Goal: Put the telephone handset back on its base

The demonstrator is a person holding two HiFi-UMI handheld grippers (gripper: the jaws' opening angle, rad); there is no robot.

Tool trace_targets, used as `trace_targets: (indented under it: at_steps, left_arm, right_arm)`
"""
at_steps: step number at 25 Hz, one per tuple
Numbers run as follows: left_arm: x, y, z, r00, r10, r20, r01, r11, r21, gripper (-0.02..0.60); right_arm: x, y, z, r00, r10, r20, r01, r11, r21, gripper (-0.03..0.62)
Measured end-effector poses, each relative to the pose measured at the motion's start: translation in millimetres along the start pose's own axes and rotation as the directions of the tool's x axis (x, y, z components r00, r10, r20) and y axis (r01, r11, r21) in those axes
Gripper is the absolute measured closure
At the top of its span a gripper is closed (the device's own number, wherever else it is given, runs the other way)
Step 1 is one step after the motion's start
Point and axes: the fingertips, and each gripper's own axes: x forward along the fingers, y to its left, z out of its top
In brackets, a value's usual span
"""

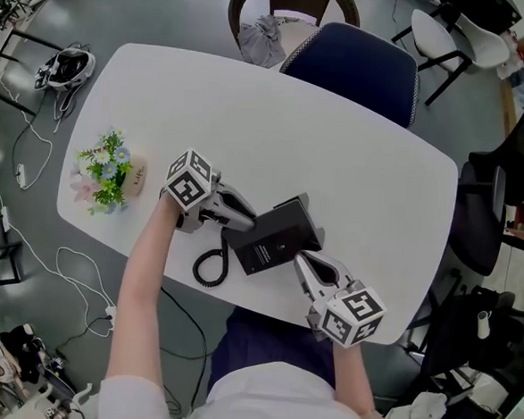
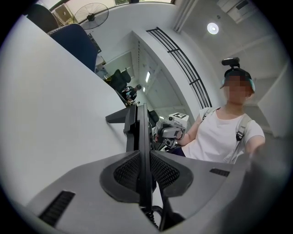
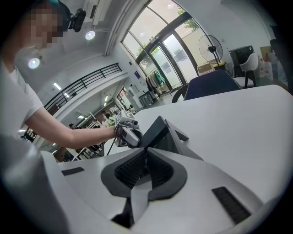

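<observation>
Head view: left gripper (image 1: 241, 221) clenched on handset (image 2: 143, 141) beside base (image 1: 278, 237). Right gripper (image 1: 302, 257) clamps the base's near edge; coiled cord (image 1: 209, 265) lies on table (image 1: 356, 139)

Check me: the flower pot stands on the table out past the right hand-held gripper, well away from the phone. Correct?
Wrong side. The flower pot stands on the table out past the left hand-held gripper, well away from the phone. The head view shows it.
</observation>
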Motion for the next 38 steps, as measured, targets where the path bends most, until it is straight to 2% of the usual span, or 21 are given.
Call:
trace_targets:
  at_steps: [4,10,14,18,21,23,25,27,28,31,35,38]
  left_arm:
    - [1,5,-2,0.998,0.045,-0.033,-0.045,0.999,-0.021,0.503]
    - [2,8,-3,0.987,0.127,-0.095,-0.127,0.992,0.003,0.495]
    - [2,9,-3,0.982,0.162,-0.097,-0.162,0.987,0.009,0.491]
    - [2,9,-5,0.971,0.222,-0.085,-0.218,0.974,0.057,0.491]
    - [-3,11,-1,0.955,0.295,-0.037,-0.291,0.953,0.081,0.473]
    - [-10,14,10,0.935,0.351,0.054,-0.355,0.931,0.086,0.383]
    - [-17,12,23,0.913,0.38,0.149,-0.395,0.915,0.086,0.383]
    - [-23,8,33,0.884,0.412,0.219,-0.442,0.89,0.111,0.383]
    - [-25,6,37,0.865,0.436,0.25,-0.476,0.87,0.129,0.383]
    - [-29,-3,43,0.791,0.514,0.332,-0.586,0.792,0.169,0.383]
    - [-34,-21,41,0.672,0.598,0.437,-0.709,0.691,0.144,0.383]
    - [-40,-33,30,0.56,0.671,0.486,-0.795,0.601,0.087,0.385]
  right_arm:
    - [2,2,0,1.0,0.008,-0.003,-0.008,1.0,-0.003,0.551]
    - [2,3,1,1.0,0.011,-0.002,-0.011,1.0,-0.007,0.551]
    - [2,7,0,1.0,0.017,0.002,-0.017,1.0,-0.014,0.551]
    - [1,14,1,1.0,0.022,0.014,-0.022,0.999,-0.024,0.551]
    - [-2,20,-1,1.0,0.022,0.019,-0.021,0.999,-0.033,0.551]
    - [-5,23,-4,1.0,0.022,0.021,-0.021,0.999,-0.036,0.551]
    - [-7,26,-7,1.0,0.02,0.023,-0.02,0.999,-0.04,0.551]
    - [-9,28,-8,0.999,0.018,0.029,-0.017,0.999,-0.044,0.551]
    - [-10,29,-7,0.999,0.017,0.033,-0.015,0.999,-0.046,0.551]
    - [-13,28,-6,0.999,0.007,0.045,-0.005,0.998,-0.055,0.551]
    - [-19,27,-3,0.998,-0.006,0.069,0.011,0.998,-0.068,0.551]
    - [-26,27,-2,0.996,-0.017,0.087,0.024,0.996,-0.082,0.551]
